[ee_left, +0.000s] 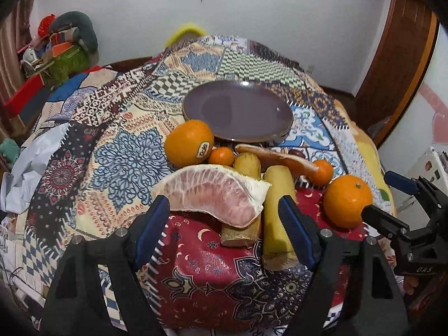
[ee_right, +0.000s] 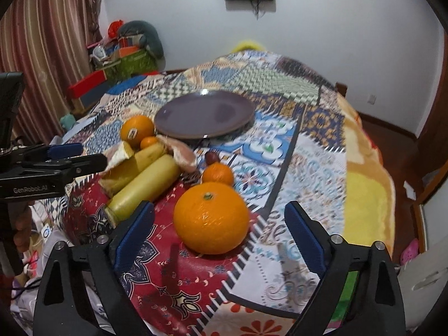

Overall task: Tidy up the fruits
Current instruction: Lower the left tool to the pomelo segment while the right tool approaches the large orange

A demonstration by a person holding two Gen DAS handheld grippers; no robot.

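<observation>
My left gripper (ee_left: pixel 224 210) is open. A pink pomelo wedge (ee_left: pixel 212 193) lies between its blue pads, resting on two yellow cane-like sticks (ee_left: pixel 280 210). My right gripper (ee_right: pixel 219 224) is open too, and a large orange (ee_right: pixel 211 218) sits on the cloth between its fingers, touched by neither. Farther back stands an empty purple plate (ee_left: pixel 238 112) (ee_right: pixel 204 114). Beside the plate are a stickered orange (ee_left: pixel 189 142) (ee_right: pixel 137 130), two small mandarins (ee_left: pixel 221 156) (ee_right: pixel 217 173) and a second pomelo wedge (ee_left: pixel 277 159). Each gripper shows at the edge of the other's view.
A patchwork cloth (ee_right: pixel 294 168) covers the round table, which drops off at the right to a wooden floor. A small dark fruit (ee_right: pixel 210 156) lies near the mandarin. Boxes and clutter (ee_right: pixel 126 53) stand by the curtain at the back left.
</observation>
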